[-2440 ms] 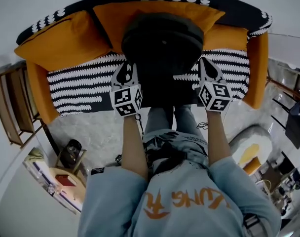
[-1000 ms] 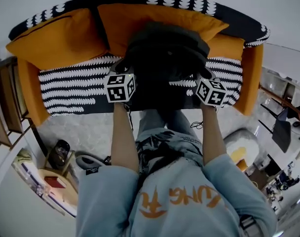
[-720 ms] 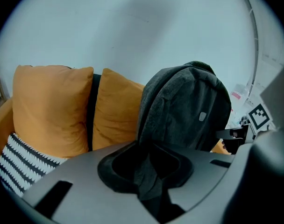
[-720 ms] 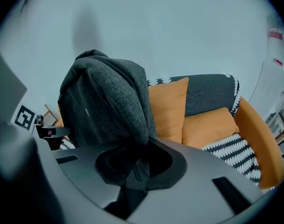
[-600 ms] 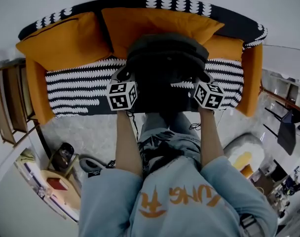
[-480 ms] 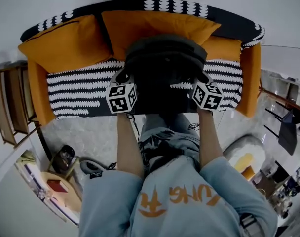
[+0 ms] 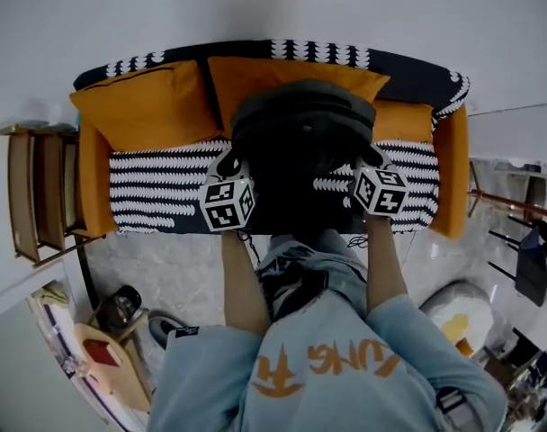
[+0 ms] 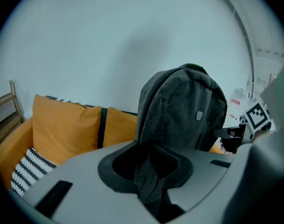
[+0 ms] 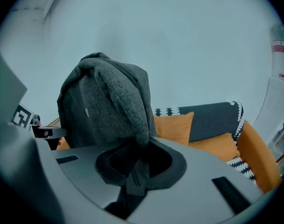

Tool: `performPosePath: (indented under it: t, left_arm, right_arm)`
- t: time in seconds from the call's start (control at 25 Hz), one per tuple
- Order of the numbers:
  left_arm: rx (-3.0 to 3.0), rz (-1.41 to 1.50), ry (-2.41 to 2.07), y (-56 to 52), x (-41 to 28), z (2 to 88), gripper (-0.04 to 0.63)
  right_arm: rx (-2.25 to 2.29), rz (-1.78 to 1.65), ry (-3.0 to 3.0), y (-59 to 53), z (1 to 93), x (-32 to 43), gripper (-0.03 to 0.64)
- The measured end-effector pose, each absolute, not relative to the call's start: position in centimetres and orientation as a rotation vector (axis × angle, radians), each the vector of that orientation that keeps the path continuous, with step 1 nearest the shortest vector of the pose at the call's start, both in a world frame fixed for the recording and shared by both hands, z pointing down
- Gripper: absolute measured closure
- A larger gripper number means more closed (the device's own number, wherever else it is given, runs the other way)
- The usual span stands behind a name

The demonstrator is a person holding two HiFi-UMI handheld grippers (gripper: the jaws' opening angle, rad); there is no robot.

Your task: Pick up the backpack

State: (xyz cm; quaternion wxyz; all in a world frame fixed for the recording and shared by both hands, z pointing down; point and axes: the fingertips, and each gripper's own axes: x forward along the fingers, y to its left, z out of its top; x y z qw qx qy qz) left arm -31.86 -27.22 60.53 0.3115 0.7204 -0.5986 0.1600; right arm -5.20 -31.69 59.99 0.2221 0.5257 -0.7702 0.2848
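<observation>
A dark grey backpack (image 7: 300, 124) hangs upright in front of the sofa, held up by its two sides. My left gripper (image 7: 230, 164) is shut on a fold of the backpack's fabric (image 8: 149, 171) at its left side. My right gripper (image 7: 364, 158) is shut on a dark strap and fabric (image 9: 135, 169) at its right side. In the left gripper view the backpack (image 8: 184, 111) rises above the jaws. In the right gripper view the backpack (image 9: 104, 106) does the same. The bag's lower part is hidden behind the grippers and arms.
Behind the bag stands a sofa (image 7: 156, 183) with a black-and-white seat cover and orange cushions (image 7: 138, 106). A wooden rack (image 7: 35, 196) stands at its left end. The person's legs (image 7: 300, 259) are close to the sofa's front. Low furniture and clutter sit at the lower left and right.
Both grippers have risen with the backpack, which has come up off the sofa seat. The head view has pulled back, so the sofa looks smaller.
</observation>
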Motion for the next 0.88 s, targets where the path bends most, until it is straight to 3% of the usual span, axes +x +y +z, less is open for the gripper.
performPosePath:
  t: [0.88]
  left_arm:
    - [2.126,0.118,-1.785,-29.0,-33.2,42.6,0.518]
  right_arm:
    - [1.54,0.329,-2.431,-35.1,40.6,-6.8,0.578]
